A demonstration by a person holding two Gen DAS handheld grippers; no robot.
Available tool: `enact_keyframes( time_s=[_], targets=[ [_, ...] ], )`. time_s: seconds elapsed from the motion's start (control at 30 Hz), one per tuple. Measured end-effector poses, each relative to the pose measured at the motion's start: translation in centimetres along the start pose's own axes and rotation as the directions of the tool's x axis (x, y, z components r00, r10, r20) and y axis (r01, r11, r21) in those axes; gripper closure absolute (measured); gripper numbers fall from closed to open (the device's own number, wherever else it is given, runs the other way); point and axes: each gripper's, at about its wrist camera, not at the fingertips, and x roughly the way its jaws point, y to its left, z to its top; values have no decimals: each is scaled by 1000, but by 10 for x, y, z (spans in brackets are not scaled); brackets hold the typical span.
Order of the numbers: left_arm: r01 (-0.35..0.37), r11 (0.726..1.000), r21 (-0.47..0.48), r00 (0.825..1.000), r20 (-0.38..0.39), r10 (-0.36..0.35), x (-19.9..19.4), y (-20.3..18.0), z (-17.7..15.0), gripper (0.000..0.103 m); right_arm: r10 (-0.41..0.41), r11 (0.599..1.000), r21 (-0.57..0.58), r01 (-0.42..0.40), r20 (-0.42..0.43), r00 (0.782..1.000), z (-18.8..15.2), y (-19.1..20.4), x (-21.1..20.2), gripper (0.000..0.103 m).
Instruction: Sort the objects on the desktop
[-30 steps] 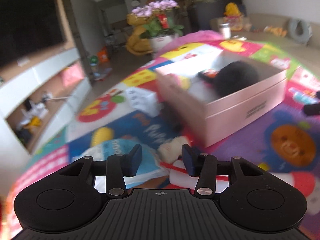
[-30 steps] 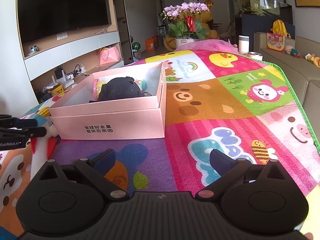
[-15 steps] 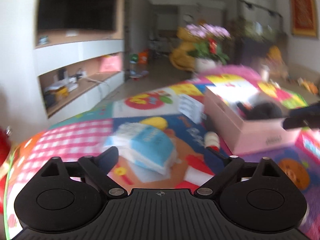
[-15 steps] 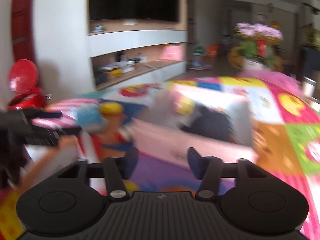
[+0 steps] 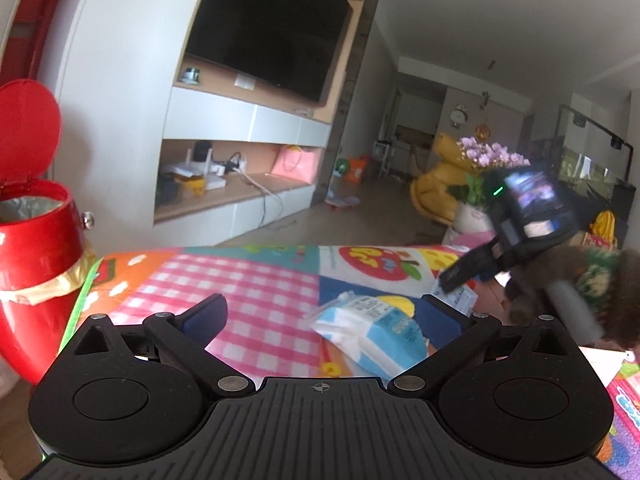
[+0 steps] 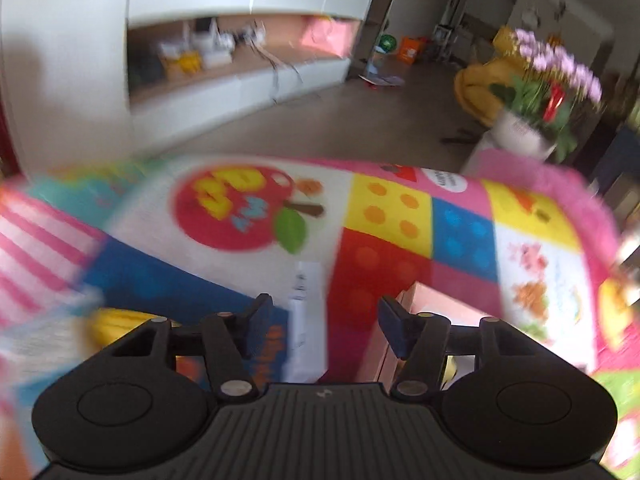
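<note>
Left gripper (image 5: 322, 314): fingers spread fully, having just been opening, nothing between them; it hangs over the colourful play mat (image 5: 256, 280) on the bench. A blue-and-white tissue pack (image 5: 372, 330) lies just ahead. Right gripper (image 6: 326, 320): fingers half parted, having just opened slightly, empty, above a white leaflet (image 6: 306, 300) beside the pink box (image 6: 404, 320). A red bin (image 5: 36, 248) stands left.

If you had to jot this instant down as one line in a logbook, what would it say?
left gripper: open, empty, just been opening | right gripper: open, empty | blue-and-white pack: lying on mat | red bin: lid up
</note>
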Motion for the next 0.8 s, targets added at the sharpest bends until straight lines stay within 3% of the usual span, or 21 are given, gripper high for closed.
enact_keyframes(
  time_s=[0.03, 0.07, 0.13, 0.2, 0.27, 0.4, 0.53, 0.6, 0.7, 0.8],
  targets=[
    [0, 1000, -7, 1000, 0, 0, -1, 2, -1, 0, -22, 1000, -23, 21, -43, 999, 2, 5, 12, 56],
    [-1, 1000, -14, 1000, 0, 1, -4, 5, -2, 0, -2, 999, -36, -2, -101, 995, 3, 9, 20, 85],
    [-3, 1000, -31, 1000, 2, 3, -9, 10, -4, 0, 50, 998, -26, -53, -93, 994, 5, 8, 10, 87],
    [-6, 999, -46, 1000, -4, 6, -12, 12, -5, 0, 123, 992, -3, -123, 2, 992, 2, -3, -27, 88],
    [5, 998, -58, 1000, -19, -6, -15, 11, -7, 0, 225, 973, 28, -228, 71, 972, -8, -21, -73, 94],
    [72, 996, -53, 996, -56, -75, -17, -8, -11, 0, 350, 932, 44, -361, 153, 924, -60, -61, -157, 101],
    [147, 989, -7, 982, -121, -147, -15, -44, -22, 0, 438, 879, 142, -455, 134, 889, -124, -99, -191, 102],
    [190, 981, 26, 968, -171, -183, -14, -64, -31, 0, 408, 884, 196, -425, 124, 905, -156, -112, -194, 102],
    [240, 967, 86, 949, -230, -215, -14, -92, -44, 0, 247, 931, 240, -276, 144, 958, -202, -126, -195, 99],
    [272, 956, 111, 933, -273, -234, -11, -113, -56, 0, 180, 935, 287, -211, 131, 975, -234, -135, -188, 88]
  ],
)
